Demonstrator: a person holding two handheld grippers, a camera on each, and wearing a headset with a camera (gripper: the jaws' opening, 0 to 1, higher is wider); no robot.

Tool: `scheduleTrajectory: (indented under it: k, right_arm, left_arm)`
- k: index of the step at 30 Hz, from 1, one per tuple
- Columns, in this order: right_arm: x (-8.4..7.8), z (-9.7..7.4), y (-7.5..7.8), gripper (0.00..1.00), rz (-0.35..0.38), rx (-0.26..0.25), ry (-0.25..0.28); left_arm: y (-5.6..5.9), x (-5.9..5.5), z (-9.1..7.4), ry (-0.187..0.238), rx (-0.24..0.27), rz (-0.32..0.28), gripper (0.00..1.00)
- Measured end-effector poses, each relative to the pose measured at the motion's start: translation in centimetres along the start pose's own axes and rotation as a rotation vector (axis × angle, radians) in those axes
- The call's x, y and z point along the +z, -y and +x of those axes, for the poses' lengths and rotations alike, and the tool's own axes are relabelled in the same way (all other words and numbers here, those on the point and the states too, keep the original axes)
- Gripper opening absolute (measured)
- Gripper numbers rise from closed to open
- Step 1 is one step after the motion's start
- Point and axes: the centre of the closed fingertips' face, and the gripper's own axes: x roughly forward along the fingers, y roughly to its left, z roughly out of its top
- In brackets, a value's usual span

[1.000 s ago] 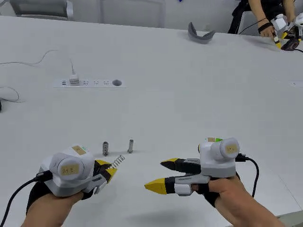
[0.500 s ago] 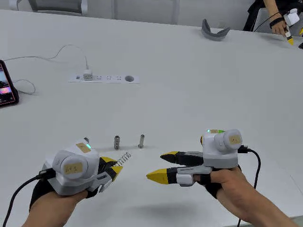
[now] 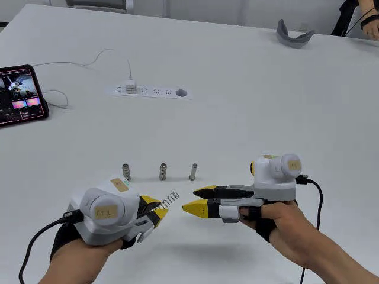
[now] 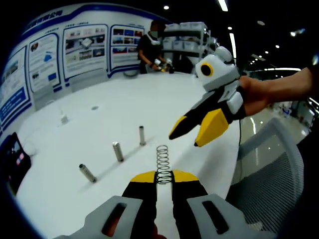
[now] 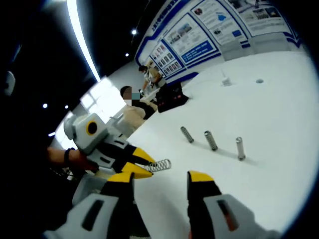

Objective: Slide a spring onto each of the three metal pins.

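Jaws of left gripper (image 4: 163,177) pinching one spring (image 4: 162,158), three pins (image 4: 117,151) standing

- A broad white tabletop (image 3: 254,112) carries a power strip (image 3: 151,92) toward its far side.
- Blue-trimmed poster panels (image 4: 75,47) line the wall (bent by the fisheye).
- Strip lights (image 4: 232,42) glow on a dark ceiling.
- A pale mesh chair (image 4: 271,164) stands beside the tabletop's edge.

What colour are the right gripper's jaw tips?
Yellow, on black jaws; the right gripper shows it best in the head view.
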Motion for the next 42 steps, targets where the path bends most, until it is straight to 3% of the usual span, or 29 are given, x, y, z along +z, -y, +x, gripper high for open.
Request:
scheduleTrajectory:
  k: [15,22,27,31,42]
  right_arm:
    - [0.0,2.1,-0.8,0.29,0.130,0.119,0.008]
    - [0.1,2.2,-0.7,0.27,0.157,0.115,0.029]
    - [0.7,1.8,-0.5,0.25,0.186,0.118,0.061]
    - [1.3,1.6,-0.4,0.24,0.169,0.107,0.073]
    - [1.1,1.0,-0.4,0.21,0.170,0.102,0.071]
  left_arm:
    - [0.6,0.1,0.0,0.006,-0.001,0.002,0.10]
    - [0.8,-0.2,0.1,-0.013,-0.019,0.019,0.10]
    - [0.6,0.4,0.1,-0.009,-0.029,0.037,0.10]
    - [0.6,0.9,0.2,0.003,-0.027,0.041,0.10]
    - [1.0,1.3,0.5,0.013,-0.032,0.033,0.10]
